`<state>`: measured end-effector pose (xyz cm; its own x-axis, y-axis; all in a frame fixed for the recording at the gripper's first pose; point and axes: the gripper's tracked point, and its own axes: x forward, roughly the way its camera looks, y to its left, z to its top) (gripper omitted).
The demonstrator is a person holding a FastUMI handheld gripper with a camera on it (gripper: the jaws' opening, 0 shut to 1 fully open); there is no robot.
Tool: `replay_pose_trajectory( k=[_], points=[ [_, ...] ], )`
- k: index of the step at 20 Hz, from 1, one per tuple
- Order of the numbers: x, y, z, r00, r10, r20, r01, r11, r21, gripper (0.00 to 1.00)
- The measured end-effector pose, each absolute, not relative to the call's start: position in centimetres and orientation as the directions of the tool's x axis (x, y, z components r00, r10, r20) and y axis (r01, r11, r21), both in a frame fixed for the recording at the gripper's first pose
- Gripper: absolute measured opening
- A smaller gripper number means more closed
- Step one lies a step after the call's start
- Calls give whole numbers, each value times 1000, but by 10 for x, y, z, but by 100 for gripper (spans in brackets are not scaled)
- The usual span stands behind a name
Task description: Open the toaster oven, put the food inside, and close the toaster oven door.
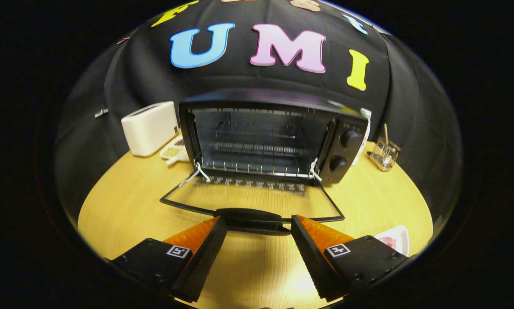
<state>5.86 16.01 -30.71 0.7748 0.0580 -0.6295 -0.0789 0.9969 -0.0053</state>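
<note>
A black toaster oven (347, 128) stands at the back of the wooden table, its cavity with a wire rack (257, 148) exposed. Its glass door (248, 198) lies folded down flat toward me, and the door's black handle (252, 216) sits just ahead of my fingertips. My gripper (255, 223) is open, its orange-and-black fingers (205, 249) spread wide with nothing between them. A small white plate (400, 238) holding pinkish food (388, 242) rests on the table just right of the right finger, partly hidden by it.
A white toaster (149, 128) stands left of the oven, with a small white dish of grains (173, 151) beside it. A clear glass holder with a stick (383, 154) sits right of the oven. Bare table surface (124, 206) spreads on the left of the door.
</note>
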Motion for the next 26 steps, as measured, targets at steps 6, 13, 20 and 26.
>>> replay_pose_trajectory(
  k=[6, 13, 20, 26],
  points=[
    [20, 133, -313, 715, 73, -695, -72, 997, 31, 99],
    [13, 57, -254, 736, 104, -669, -123, 992, 20, 99],
    [5, -37, -228, 693, 43, -720, -70, 998, -8, 99],
    [-14, -86, -261, 585, 78, -807, -56, 997, 55, 99]
  ],
)
